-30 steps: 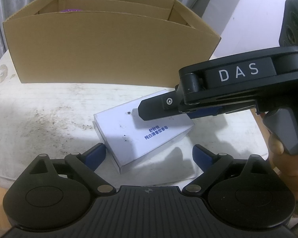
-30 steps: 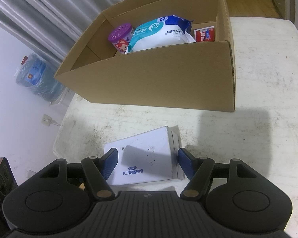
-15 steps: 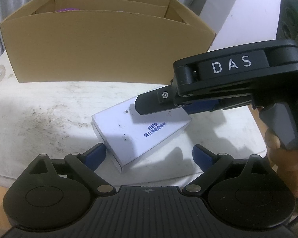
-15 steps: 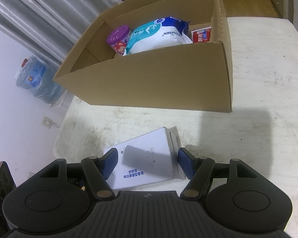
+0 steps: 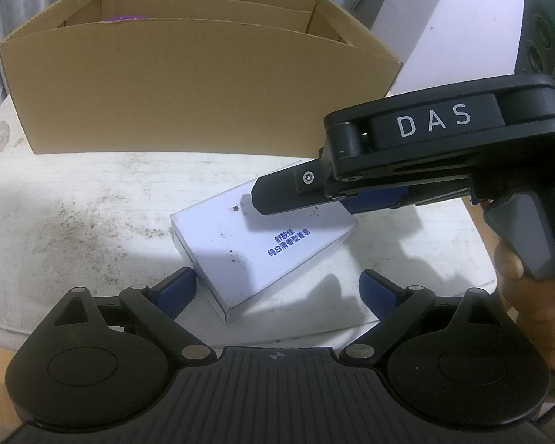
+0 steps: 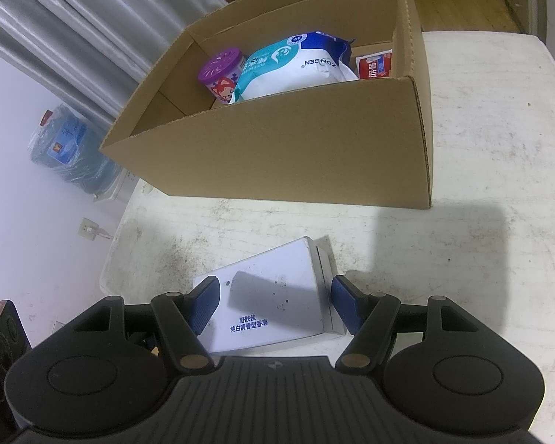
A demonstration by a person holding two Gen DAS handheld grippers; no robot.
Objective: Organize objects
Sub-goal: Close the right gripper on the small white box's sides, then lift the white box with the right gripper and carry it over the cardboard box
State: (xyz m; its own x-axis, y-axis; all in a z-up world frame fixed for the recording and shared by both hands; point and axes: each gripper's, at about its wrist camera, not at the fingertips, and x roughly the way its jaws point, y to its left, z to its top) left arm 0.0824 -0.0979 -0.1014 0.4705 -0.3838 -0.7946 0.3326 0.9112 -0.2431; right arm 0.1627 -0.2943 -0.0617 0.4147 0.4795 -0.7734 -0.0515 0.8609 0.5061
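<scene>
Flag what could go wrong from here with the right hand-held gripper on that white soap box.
1. The right hand-held gripper straddles the white soap box at its near end only; lifted, the far end could sag or slip.
2. The cardboard box has a tall near wall; a low carry could hit it.
3. The left hand-held gripper, open, hovers close and may collide.

A worn, speckled white table (image 6: 499, 170) was seen carrying two things. An open cardboard box (image 6: 296, 155) was set on its far part, and a white soap box (image 6: 273, 296) was laid flat on the near part, apart from it.
</scene>
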